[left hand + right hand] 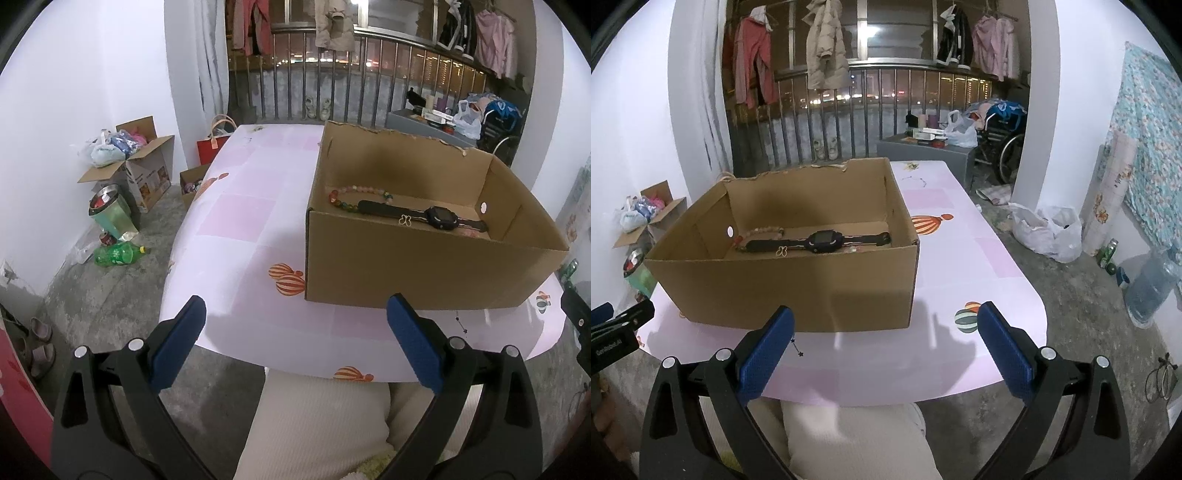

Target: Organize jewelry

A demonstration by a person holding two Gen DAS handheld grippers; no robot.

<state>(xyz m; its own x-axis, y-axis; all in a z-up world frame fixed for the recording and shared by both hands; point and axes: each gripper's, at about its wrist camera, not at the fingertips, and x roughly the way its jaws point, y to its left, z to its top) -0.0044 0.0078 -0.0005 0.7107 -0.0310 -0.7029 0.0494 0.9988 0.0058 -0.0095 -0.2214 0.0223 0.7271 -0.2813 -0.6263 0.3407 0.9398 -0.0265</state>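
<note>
The black watch [424,215] lies flat in the open cardboard box [413,273], strap stretched out, touching a bead bracelet [354,194] and a small gold clover charm [404,220]. The box stands on the pink patterned worktop [251,236]. Left claw [295,343] and right claw [884,347] are both released, empty, at the near edge. A star chain [796,346] lies outside the box.

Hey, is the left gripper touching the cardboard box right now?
Apart. In the left wrist view the left gripper hangs open near the table's front edge, and a strip of bare pink tablecloth shows between its fingertips and the cardboard box.
</note>
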